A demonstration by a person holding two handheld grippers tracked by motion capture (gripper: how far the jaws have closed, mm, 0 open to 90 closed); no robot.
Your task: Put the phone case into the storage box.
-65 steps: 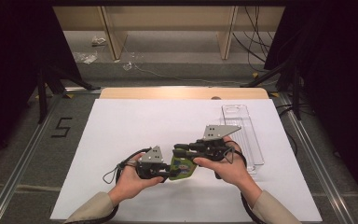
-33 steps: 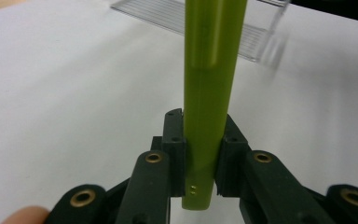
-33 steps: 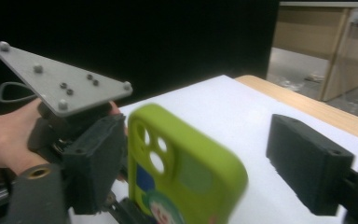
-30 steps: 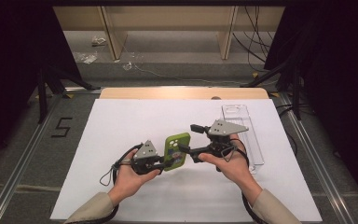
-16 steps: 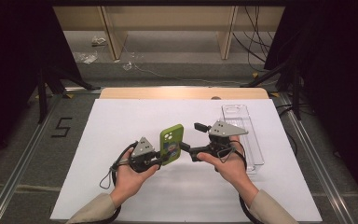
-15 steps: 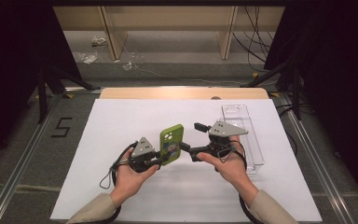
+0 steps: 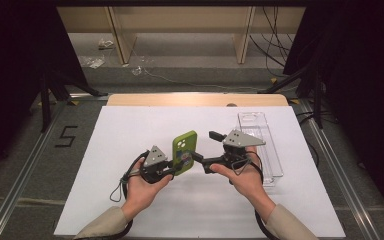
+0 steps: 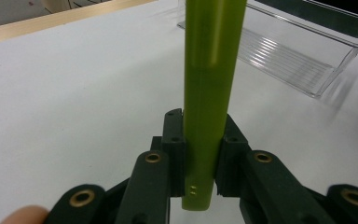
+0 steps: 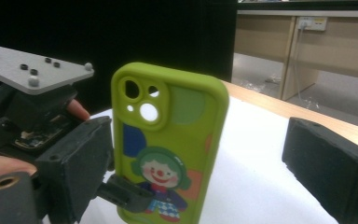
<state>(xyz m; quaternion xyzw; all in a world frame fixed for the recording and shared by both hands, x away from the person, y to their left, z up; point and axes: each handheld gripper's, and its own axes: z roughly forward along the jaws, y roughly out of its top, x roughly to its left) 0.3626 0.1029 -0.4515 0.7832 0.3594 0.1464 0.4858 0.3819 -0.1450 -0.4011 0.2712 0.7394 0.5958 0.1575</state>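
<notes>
Your left gripper (image 7: pixel 167 167) clamps the green silicone phone case (image 7: pixel 184 151) upright, camera end up; your right gripper (image 7: pixel 204 152) gapes empty.

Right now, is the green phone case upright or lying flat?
Upright: the phone case stands on end, clamped near its lower end by the left gripper, above the table.

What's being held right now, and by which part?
The left gripper clamps the green phone case across its lower end, upright. The right gripper is open, holding nothing.
</notes>
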